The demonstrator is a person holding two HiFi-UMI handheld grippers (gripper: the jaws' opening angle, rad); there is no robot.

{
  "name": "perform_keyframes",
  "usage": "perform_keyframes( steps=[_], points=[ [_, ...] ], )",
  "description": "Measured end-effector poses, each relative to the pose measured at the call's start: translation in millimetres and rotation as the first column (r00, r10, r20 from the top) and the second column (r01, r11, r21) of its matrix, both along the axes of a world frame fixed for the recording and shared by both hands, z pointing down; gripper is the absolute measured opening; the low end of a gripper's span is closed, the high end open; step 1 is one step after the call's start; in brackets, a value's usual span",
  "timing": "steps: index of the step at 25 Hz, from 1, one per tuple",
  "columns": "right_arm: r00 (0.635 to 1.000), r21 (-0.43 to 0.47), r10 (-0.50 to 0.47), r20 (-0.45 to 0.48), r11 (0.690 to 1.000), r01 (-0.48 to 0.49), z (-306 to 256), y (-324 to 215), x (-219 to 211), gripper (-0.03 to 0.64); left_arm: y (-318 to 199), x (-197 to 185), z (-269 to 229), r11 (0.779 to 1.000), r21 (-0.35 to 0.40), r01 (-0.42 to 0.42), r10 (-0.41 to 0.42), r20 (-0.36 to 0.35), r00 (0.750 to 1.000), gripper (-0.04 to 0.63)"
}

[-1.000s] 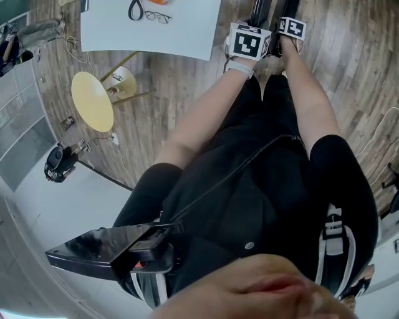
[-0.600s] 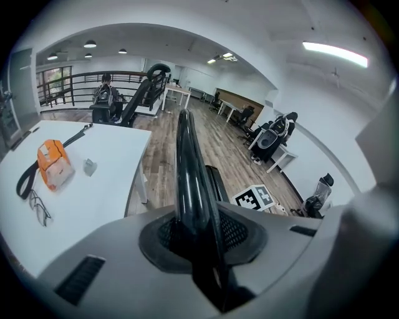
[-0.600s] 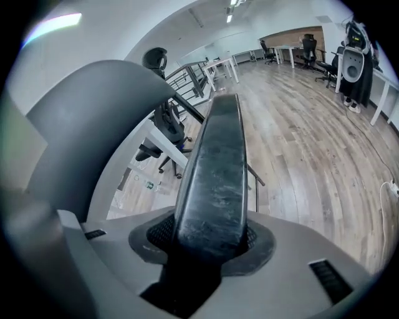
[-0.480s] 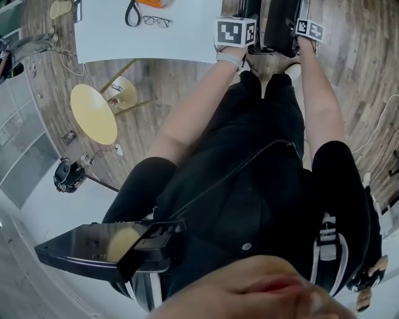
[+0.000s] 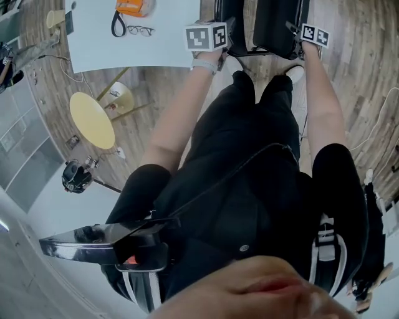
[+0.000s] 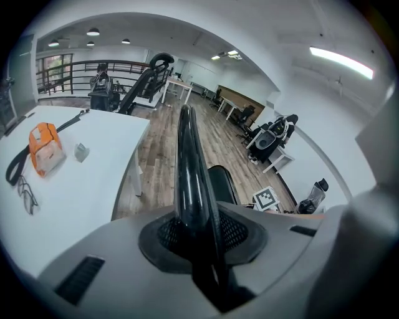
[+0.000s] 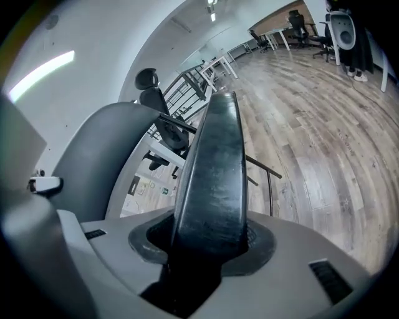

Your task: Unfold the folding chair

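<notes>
Head view, looking steeply down the person's body. The folding chair [image 5: 277, 23], black, is at the top edge, just to the right of the white table [image 5: 156, 43] and over the wooden floor [image 5: 349, 93]. Both forearms reach forward to it.

Left tongs [image 6: 199, 240]: closed on a thin, glossy black frame tube [image 6: 189, 162] of the chair, which runs up and away between the pads. This is the side of the chair nearer the table. A dark padded part of the chair [image 6: 222, 184] shows just behind the tube.

Right tongs [image 7: 209, 240]: closed on a broad, flat black panel [image 7: 215, 168] of the chair, gripped across its edge on the side farther from the table.

How far the chair is opened cannot be told from these views.

On the table lie an orange pouch [image 5: 132, 6], a black strap [image 5: 117, 23] and a pair of glasses [image 5: 140, 30]. The pouch and glasses also appear to the left in the left gripper view. A round yellow stool [image 5: 92, 119] stands on the floor beside the table, on the side nearer the person.
</notes>
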State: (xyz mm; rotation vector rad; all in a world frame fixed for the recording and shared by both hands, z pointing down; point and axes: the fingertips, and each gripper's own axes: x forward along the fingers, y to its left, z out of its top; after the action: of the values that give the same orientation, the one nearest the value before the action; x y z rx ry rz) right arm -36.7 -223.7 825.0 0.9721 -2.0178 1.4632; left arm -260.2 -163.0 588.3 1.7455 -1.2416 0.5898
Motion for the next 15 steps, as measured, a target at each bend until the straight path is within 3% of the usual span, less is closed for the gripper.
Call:
perform_keyframes(
  steps=[5,15],
  points=[
    [0.994,-0.037,-0.009,0.111,0.999,0.014,21.9,-1.0,36.3,0.183,2.6,-2.8,21.0,0.998,-0.050,0.027,-0.029,-0.031,0.999,0.075],
    [0.945,-0.064,-0.020,0.327,0.997,0.043,49.7,7.9,125.6,0.183,5.6,20.9,37.4,0.999,-0.041,0.006,-0.011,-0.113,0.994,0.075]
  ],
)
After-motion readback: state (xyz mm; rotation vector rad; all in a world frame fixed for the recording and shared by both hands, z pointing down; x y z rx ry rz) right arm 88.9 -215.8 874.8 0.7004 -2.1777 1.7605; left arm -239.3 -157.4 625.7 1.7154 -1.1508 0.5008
